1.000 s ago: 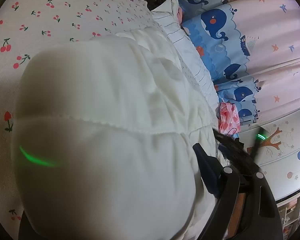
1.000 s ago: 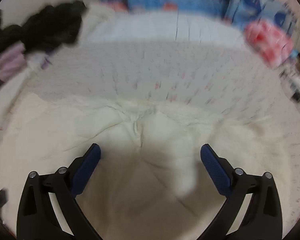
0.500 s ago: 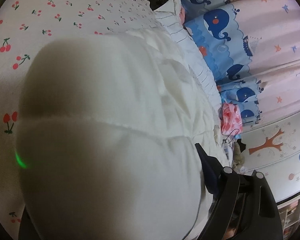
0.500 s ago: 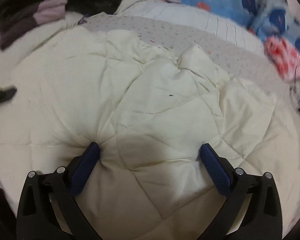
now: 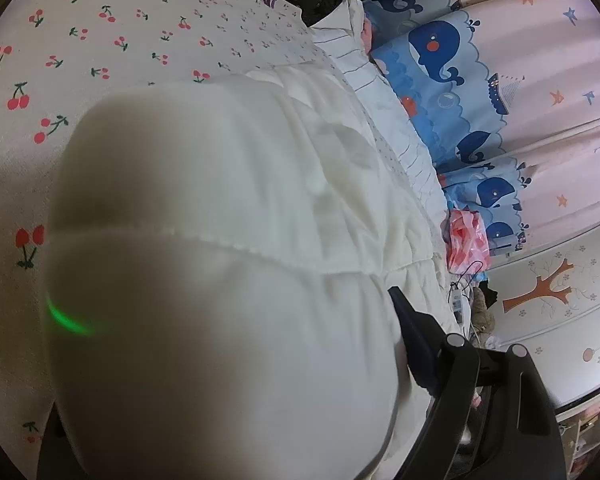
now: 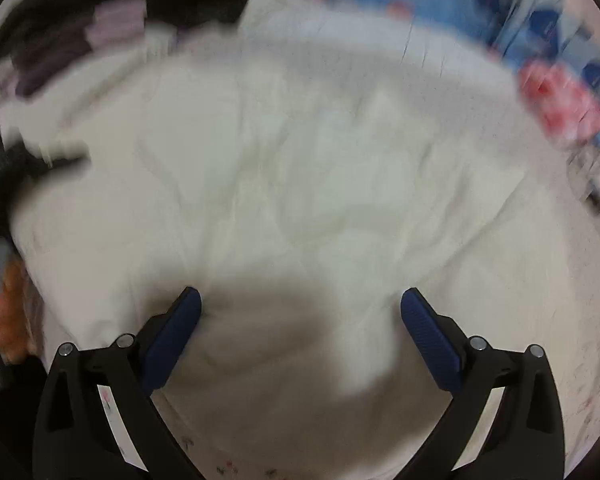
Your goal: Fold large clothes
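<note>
The big puffy white coat (image 6: pixel 300 184) lies spread on the bed with the cherry sheet (image 5: pixel 100 40), a thick fold of it bulges between the left gripper (image 5: pixel 236 360) jaws, and the right gripper (image 6: pixel 300 304) jaws stand apart just over it.

No words, labels, brand names or numbers can be read in either view. The bed sheet (image 5: pixel 100 52) carries only a printed cherry pattern, the curtain (image 5: pixel 452 64) only whales, stars and a small boat, and the wall (image 5: pixel 548 292) only a tree drawing with small flowers. The white quilted garment (image 5: pixel 260 200) shows plain stitching with no tag visible. The right wrist view is too blurred for any print to be made out.
</note>
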Demonstrator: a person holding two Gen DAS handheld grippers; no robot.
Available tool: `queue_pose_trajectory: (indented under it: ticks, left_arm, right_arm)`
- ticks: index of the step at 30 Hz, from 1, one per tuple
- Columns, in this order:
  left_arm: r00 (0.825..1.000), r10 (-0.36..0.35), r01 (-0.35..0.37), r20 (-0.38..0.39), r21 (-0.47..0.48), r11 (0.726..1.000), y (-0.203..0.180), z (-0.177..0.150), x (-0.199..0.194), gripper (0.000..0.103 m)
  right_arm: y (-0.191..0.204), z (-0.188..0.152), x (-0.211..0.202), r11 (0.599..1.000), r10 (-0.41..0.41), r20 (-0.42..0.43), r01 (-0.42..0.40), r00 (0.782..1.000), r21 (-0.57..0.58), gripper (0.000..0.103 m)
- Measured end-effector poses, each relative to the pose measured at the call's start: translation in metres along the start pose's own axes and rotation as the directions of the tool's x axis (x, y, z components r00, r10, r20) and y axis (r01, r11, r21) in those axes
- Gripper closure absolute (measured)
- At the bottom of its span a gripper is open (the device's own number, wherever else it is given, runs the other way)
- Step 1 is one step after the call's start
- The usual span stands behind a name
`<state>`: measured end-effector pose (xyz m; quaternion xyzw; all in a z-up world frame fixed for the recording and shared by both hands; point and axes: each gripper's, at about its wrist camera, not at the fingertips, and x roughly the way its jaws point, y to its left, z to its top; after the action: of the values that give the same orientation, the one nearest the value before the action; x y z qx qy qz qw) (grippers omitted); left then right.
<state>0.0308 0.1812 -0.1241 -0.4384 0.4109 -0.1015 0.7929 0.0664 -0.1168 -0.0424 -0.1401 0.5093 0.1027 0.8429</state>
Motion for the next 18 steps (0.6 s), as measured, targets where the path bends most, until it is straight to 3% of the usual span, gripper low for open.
queue_pose_trajectory:
  ticks: [4,7,9,14,18]
  left_arm:
    - [0.999,0.014,-0.016,0.033,0.056,0.998,-0.011,-0.001,-0.005,0.023]
    - [0.995,0.029,-0.046,0.094,0.185,0.982,-0.037,-0.006,-0.013,0.026]
    - [0.990,0.034,-0.073,0.139,0.288,0.955,-0.060,-0.014,-0.019,0.028]
    - [0.982,0.012,-0.091,0.191,0.411,0.907,-0.114,-0.026,-0.032,0.033]
    - [0.983,-0.014,-0.093,0.186,0.556,0.826,-0.178,-0.045,-0.030,0.035]
  right_arm:
    - [0.000,-0.004,0.017,1.000,0.003,-0.012,-0.003,1.000,0.007,0.006]
    - [0.000,0.003,0.019,1.000,0.001,-0.026,-0.001,1.000,-0.004,0.006]
    - [-0.001,0.003,0.020,1.000,0.014,-0.013,-0.014,1.000,-0.001,0.006]
    - [0.002,-0.019,0.018,1.000,0.020,0.015,-0.020,1.000,0.010,0.006]
    - [-0.009,-0.021,0.014,0.996,0.086,0.025,-0.086,0.996,0.022,0.006]
